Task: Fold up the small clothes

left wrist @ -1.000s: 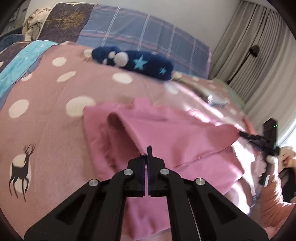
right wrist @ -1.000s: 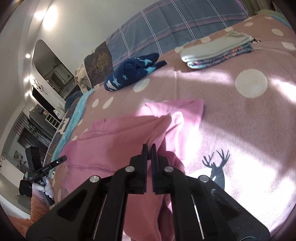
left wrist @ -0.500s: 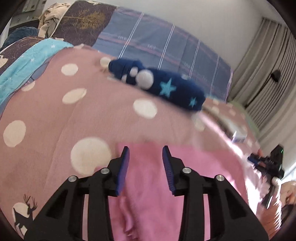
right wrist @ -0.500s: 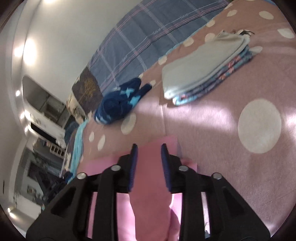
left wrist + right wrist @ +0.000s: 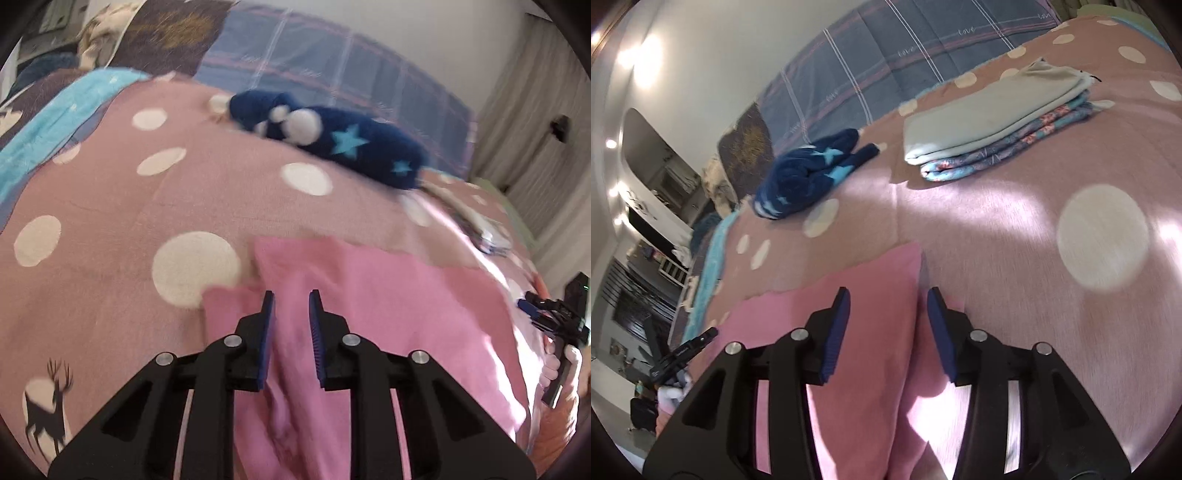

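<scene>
A pink garment (image 5: 388, 306) lies folded over on the pink polka-dot blanket (image 5: 110, 221); it also shows in the right wrist view (image 5: 871, 295). My left gripper (image 5: 290, 295) is open and empty just above the garment's left part. My right gripper (image 5: 888, 293) is open and empty over the garment's right edge. The right gripper shows at the far right of the left wrist view (image 5: 550, 314), and the left gripper at the lower left of the right wrist view (image 5: 683, 350).
A dark blue starred garment (image 5: 332, 144) lies bunched at the back, also in the right wrist view (image 5: 809, 173). A stack of folded clothes (image 5: 993, 118) sits at the back right. A plaid quilt (image 5: 905, 59) and pillows lie behind. Curtains (image 5: 535, 129) hang on the right.
Both grippers were shut on the pink garment's edge and holding it up; they have opened and let go. The garment now lies folded flat on the blanket.
</scene>
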`<state>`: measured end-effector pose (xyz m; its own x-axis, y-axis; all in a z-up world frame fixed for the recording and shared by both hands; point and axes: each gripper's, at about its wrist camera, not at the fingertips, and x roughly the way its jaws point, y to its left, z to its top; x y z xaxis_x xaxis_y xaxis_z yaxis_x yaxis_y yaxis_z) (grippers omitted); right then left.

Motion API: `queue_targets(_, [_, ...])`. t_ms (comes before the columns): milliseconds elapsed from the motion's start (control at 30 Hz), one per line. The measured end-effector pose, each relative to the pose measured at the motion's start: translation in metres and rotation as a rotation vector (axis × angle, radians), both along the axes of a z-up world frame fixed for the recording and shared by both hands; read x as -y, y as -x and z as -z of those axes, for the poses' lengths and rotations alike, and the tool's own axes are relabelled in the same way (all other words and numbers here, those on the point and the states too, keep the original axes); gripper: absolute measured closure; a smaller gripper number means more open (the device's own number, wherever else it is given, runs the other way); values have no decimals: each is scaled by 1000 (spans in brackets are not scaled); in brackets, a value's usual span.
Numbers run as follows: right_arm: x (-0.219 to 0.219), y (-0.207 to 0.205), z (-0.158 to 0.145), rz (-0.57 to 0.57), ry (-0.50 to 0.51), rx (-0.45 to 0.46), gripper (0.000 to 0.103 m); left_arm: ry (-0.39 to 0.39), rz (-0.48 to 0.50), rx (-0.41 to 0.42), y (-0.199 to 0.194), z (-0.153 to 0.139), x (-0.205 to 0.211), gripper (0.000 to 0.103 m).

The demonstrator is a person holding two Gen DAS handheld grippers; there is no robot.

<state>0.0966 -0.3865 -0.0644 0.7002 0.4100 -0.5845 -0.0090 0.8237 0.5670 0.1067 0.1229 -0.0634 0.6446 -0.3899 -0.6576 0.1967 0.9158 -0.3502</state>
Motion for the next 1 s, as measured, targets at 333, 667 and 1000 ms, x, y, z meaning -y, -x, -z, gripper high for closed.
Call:
queue_targets(333, [-3,136,22,-75,78,-18,69,-43,330,79,117,-32,80,74])
queue_targets(667, [-15,178,31,-134,18,-18,69,-156,769,110,176,-10,273,66])
queue_targets(1000, [46,199,29,-26,-50,29,69,-336,845,145,185,12,345,64])
